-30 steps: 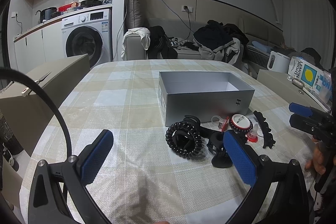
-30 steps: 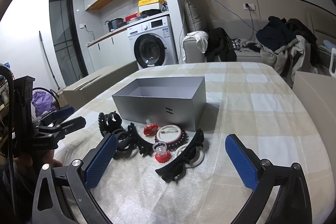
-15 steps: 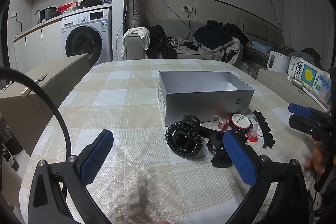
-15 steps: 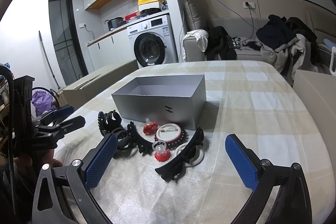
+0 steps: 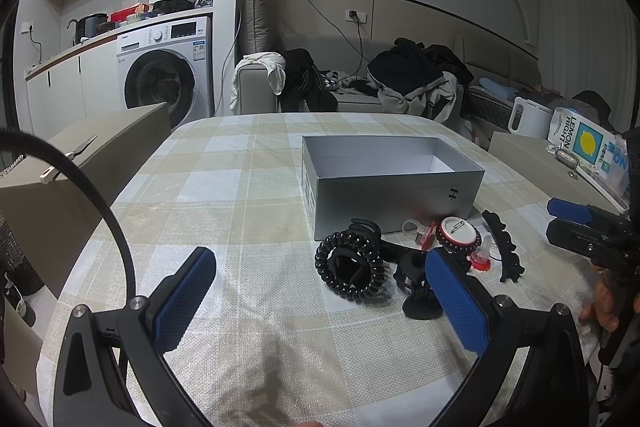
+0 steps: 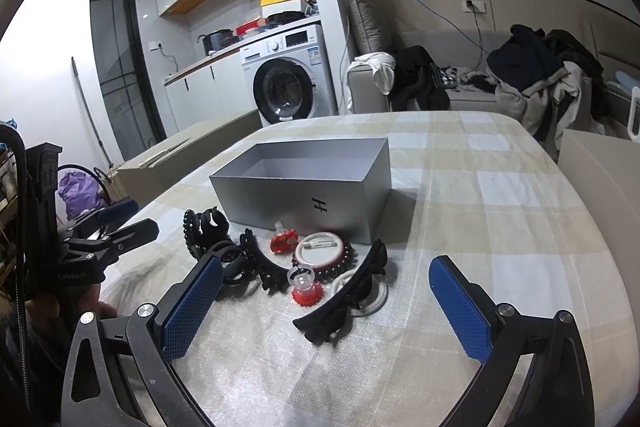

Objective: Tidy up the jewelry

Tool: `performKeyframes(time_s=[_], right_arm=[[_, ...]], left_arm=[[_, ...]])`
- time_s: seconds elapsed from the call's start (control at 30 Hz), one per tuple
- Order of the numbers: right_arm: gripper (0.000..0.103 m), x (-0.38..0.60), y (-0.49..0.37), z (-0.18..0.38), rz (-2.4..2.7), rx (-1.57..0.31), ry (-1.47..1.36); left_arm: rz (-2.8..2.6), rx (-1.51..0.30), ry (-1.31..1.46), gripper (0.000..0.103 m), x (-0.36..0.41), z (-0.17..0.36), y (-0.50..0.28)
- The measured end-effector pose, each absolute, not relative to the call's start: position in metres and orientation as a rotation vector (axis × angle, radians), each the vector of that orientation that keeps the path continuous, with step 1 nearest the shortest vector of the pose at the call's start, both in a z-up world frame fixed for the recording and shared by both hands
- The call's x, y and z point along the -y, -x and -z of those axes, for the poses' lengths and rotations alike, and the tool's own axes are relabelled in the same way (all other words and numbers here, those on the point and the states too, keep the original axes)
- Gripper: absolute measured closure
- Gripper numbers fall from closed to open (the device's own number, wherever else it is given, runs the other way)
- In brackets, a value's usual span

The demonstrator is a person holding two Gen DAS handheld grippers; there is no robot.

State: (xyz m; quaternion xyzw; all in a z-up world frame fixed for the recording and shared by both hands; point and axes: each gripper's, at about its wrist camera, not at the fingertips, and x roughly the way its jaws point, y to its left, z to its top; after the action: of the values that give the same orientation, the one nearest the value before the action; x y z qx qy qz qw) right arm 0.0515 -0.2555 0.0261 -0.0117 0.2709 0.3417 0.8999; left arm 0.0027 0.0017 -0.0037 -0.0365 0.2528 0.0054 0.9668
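An open grey box [image 5: 394,187] [image 6: 304,187] stands mid-table. In front of it lies a cluster: a black spiral hair tie [image 5: 351,267] [image 6: 191,229], a black claw clip [image 5: 414,269] [image 6: 248,261], a bead-rimmed round badge [image 5: 458,237] [image 6: 322,255], small red pieces [image 6: 304,287] and a long black hair clip [image 5: 502,247] [image 6: 344,301]. My left gripper [image 5: 320,301] is open just left of the cluster, holding nothing. My right gripper [image 6: 326,309] is open on the near side of the long clip, also holding nothing.
The table wears a checked cloth [image 5: 240,187]. A cardboard box [image 5: 80,163] stands off its left edge and a beige box [image 6: 600,179] at its right. A sofa with clothes [image 5: 400,79] and a washing machine [image 5: 164,75] are behind. A hand [image 5: 604,303] holds the right gripper.
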Motion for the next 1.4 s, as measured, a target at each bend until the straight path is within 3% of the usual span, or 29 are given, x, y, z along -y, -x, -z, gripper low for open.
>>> performKeyframes(time_s=[0.73, 0.93, 1.0, 1.07, 1.13, 1.27, 1.4], right_arm=[[0.000, 0.258, -0.053, -0.029, -0.695, -0.565, 0.005], [0.000, 0.253, -0.067, -0.030, -0.643, -0.650, 0.042], [0.011, 0.251, -0.073, -0.026, -0.640, -0.702, 0.039], [0.037, 0.247, -0.080, -0.019, -0.628, -0.772, 0.056], [0.048, 0.242, -0.086, -0.013, -0.628, -0.823, 0.070], [0.066, 0.243, -0.093, -0.007, -0.608, -0.866, 0.053], [0.069, 0.246, -0.102, -0.006, -0.589, -0.904, 0.023]], left_arm=[[-0.017, -0.515, 0.075, 0.001, -0.001, 0.003, -0.002], [-0.036, -0.550, 0.089, 0.001, -0.002, 0.002, -0.009], [-0.018, -0.564, 0.105, 0.001, -0.003, 0.002, -0.011], [-0.016, -0.575, 0.109, 0.001, -0.003, 0.001, -0.013], [-0.023, -0.588, 0.102, 0.001, -0.003, 0.000, -0.016], [-0.024, -0.607, 0.104, 0.001, -0.006, -0.001, -0.022], [-0.001, -0.630, 0.131, 0.001, -0.010, -0.002, -0.026]])
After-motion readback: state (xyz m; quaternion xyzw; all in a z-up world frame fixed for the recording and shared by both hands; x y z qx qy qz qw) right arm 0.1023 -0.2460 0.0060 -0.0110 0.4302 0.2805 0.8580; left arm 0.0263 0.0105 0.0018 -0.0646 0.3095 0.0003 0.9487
